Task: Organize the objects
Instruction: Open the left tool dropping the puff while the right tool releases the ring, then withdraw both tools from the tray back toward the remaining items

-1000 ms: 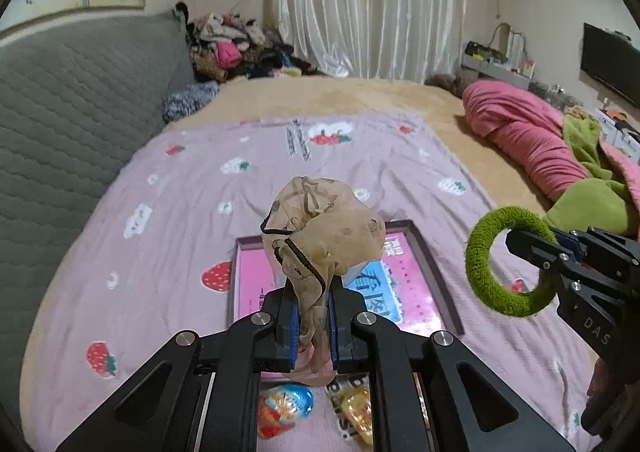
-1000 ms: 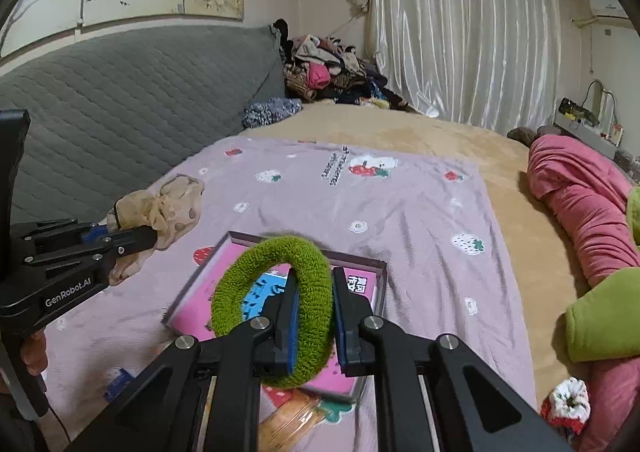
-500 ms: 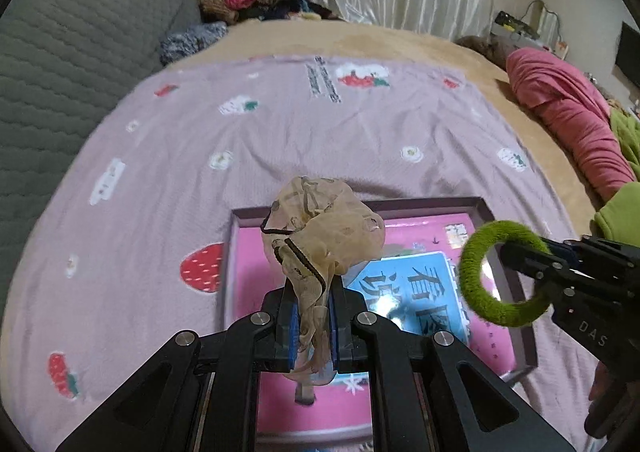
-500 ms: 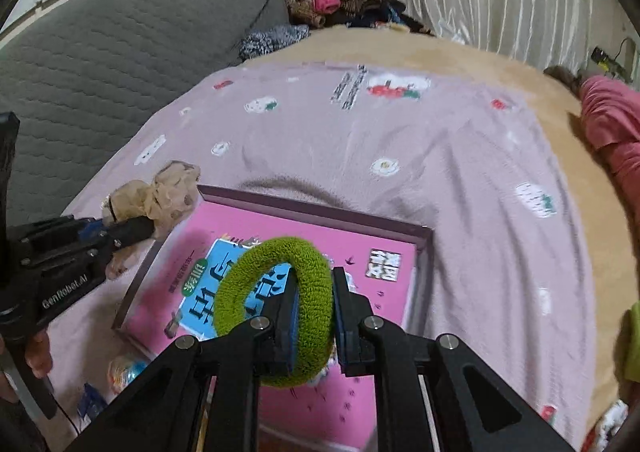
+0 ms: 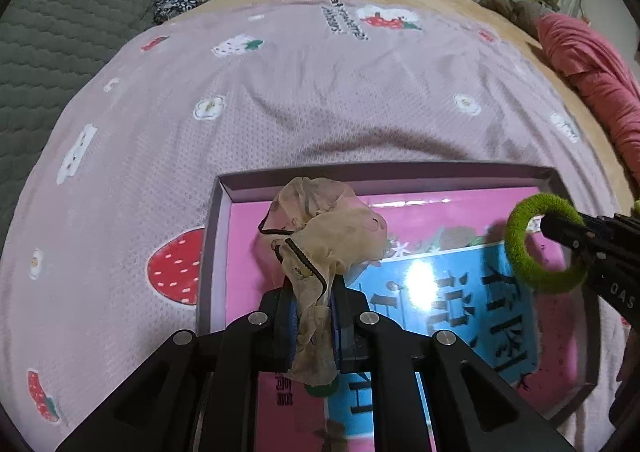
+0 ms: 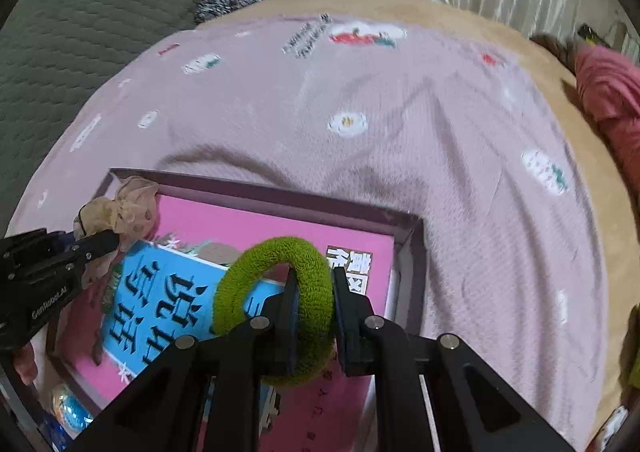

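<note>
Beige gauze, bunched and limp, is what your left gripper [image 5: 314,316] has pinched between its pads: a sheer scrunchie [image 5: 326,234] with a thin black band, held above the far left corner of the shallow box [image 5: 384,174] that lies on the bed's lilac strawberry blanket [image 5: 280,92]. Your right gripper [image 6: 313,312] is clamped on one side of a green terry hair tie [image 6: 276,308], which hangs over the right half of the same box, near its right wall.

Both pieces seem bound for the box, whose floor is a glossy pink and blue printed sheet [image 5: 460,292]. To set them down well, lower each gripper until the fabric touches or nearly touches that sheet before you spread the pads; the gauze is light and may cling to a pad or drift, so open wide and lift straight up. Keep the scrunchie in its left corner and the hair tie toward the right wall, well apart, so neither gripper crosses the other on the way out. The hair tie is a springy ring and could roll or tip over the low wall if dropped on edge, so tilt it flat first. The soft bed under the box may let it shift if you press on it.
</note>
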